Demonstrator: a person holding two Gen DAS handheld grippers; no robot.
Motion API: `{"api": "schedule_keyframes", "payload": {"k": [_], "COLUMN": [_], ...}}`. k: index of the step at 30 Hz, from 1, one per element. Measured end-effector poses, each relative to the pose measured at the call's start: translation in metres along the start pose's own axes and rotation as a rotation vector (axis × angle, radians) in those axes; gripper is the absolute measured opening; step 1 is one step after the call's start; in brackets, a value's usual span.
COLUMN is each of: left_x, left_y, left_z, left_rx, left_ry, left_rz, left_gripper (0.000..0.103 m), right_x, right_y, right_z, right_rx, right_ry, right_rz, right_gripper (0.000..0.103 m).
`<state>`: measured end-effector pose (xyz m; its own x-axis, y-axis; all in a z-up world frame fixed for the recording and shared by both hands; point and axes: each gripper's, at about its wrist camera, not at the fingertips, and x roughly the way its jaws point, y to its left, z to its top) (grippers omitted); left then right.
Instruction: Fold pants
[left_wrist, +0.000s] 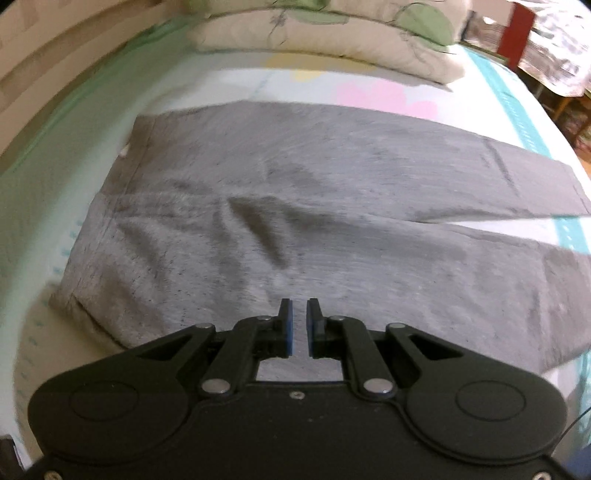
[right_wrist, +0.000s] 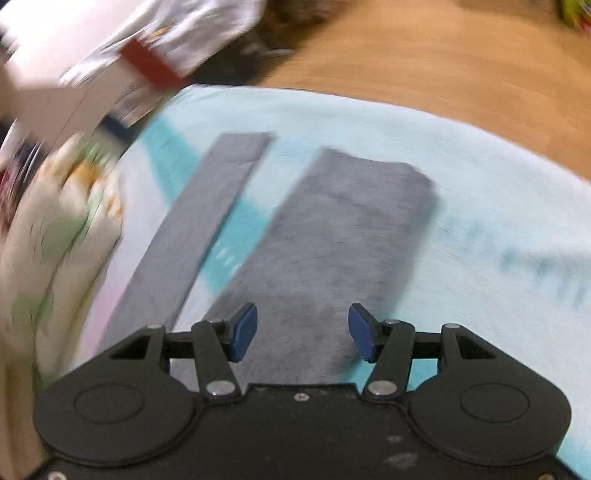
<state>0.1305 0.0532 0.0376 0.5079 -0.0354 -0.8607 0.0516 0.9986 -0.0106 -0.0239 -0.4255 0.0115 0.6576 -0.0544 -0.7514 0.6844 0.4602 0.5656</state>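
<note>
Grey fleece pants (left_wrist: 314, 221) sprawl across your pastel-sheeted bed (right_wrist: 480, 177), left gripper (left_wrist: 299, 314) narrowly parted and empty, right gripper (right_wrist: 303, 325) wide.

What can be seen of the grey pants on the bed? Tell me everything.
The grey soft-knit pants lie flat and unfolded on the pale blue-green bed sheet. The waistband sits at the left of the left wrist view, with creases near the crotch. The two legs spread apart, with sheet showing between them, and their cuffs point toward the bed edge. Neither gripper visibly touches them; only the sheet does.
</note>
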Motion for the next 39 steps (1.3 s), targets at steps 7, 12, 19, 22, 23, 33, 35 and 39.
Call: {"api": "schedule_keyframes", "payload": {"k": [7,12,19,22,23,33,35,39], "left_x": [-0.004,-0.002,-0.006,-0.013,-0.017,-0.016,-0.011,-0.001], "left_y": [-0.019,-0.016,0.008,0.032,0.043,0.133,0.145,0.166], "left_z": [-0.015,-0.021,-0.006,0.008,0.013,0.038,0.037,0.033], "left_rx": [0.049,0.051,0.003,-0.037,-0.058,-0.083,-0.093,-0.151], "left_ry": [0.006,0.024,0.019,0.025,0.028,0.162,0.19,0.232], "left_rz": [-0.013,-0.012,0.006,0.008,0.01,0.055,0.028,-0.026], "left_gripper": [0.018,0.018,0.018,0.018,0.018,0.048,0.048,0.049], "right_x": [0.017,0.046,0.048,0.045,0.048,0.044,0.045,0.039], "right_y": [-0.016,-0.032,-0.01,0.003,0.008,0.044,0.049,0.053], "right_z": [0.005,0.003,0.008,0.003,0.002,-0.011,-0.012,-0.014], "right_rx": [0.085,0.212,0.09,-0.002,-0.024,-0.22,-0.233,-0.252], "right_ry": [0.075,0.132,0.082,0.037,0.026,-0.035,-0.032,-0.035], "right_rz": [-0.16,-0.175,-0.104,-0.089,-0.088,-0.077,-0.078,-0.085], "right_gripper": [0.059,0.048,0.005,0.005,0.005,0.005,0.005,0.005]}}
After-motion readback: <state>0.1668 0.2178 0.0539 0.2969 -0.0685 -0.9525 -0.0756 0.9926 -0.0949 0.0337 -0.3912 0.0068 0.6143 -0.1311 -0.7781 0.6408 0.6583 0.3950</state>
